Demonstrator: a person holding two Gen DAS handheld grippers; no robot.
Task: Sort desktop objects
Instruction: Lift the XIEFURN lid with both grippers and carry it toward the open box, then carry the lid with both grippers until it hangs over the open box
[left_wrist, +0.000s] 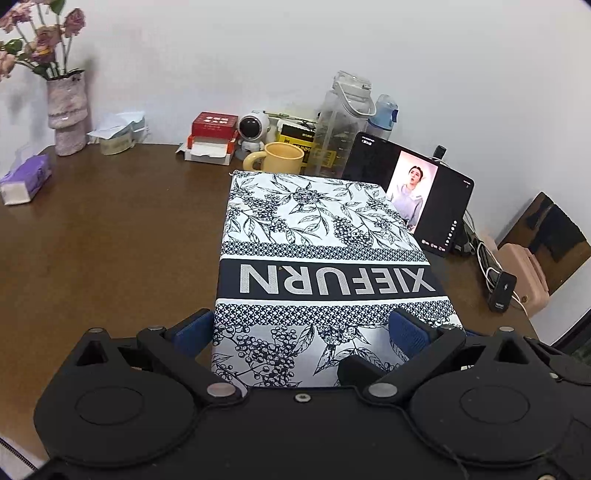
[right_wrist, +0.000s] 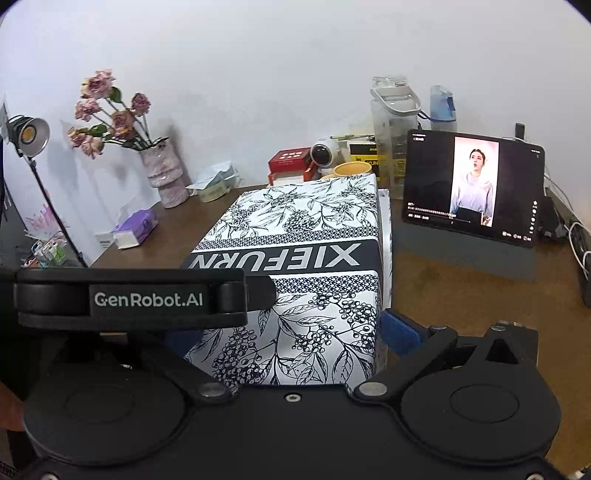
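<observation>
Left wrist view: left gripper jaws spread wide, blue pads on either side of the near end of the patterned box, left pad at the box's left edge, right pad lying over the box's right near corner; firm clamping cannot be told. Box is printed with leaves, berries and a dark band reading XIEFURN, lies flat on the brown bench, running from 6 toward 12 o'clock. Past its far end at 12 o'clock, a yellow mug, a white astronaut figure, a red box, a clear water bottle and a blue bottle against the wall. Tablet at 1 o'clock, screen lit, just beside the box's far right corner. Vase with pink flowers at 10 o'clock, purple tissue pack at 9 o'clock, cables and a black adapter at 3 o'clock. Right wrist view: right gripper jaws wide open, box between them; right pad just beside the box's right side, left pad mostly hidden behind the other gripper's GenRobot.AI housing at 9 o'clock; contact cannot be told. Tablet at 1 o'clock, apart from the box. Vase at 10 o'clock, tissue pack near it, a lamp at far 9 o'clock.
</observation>
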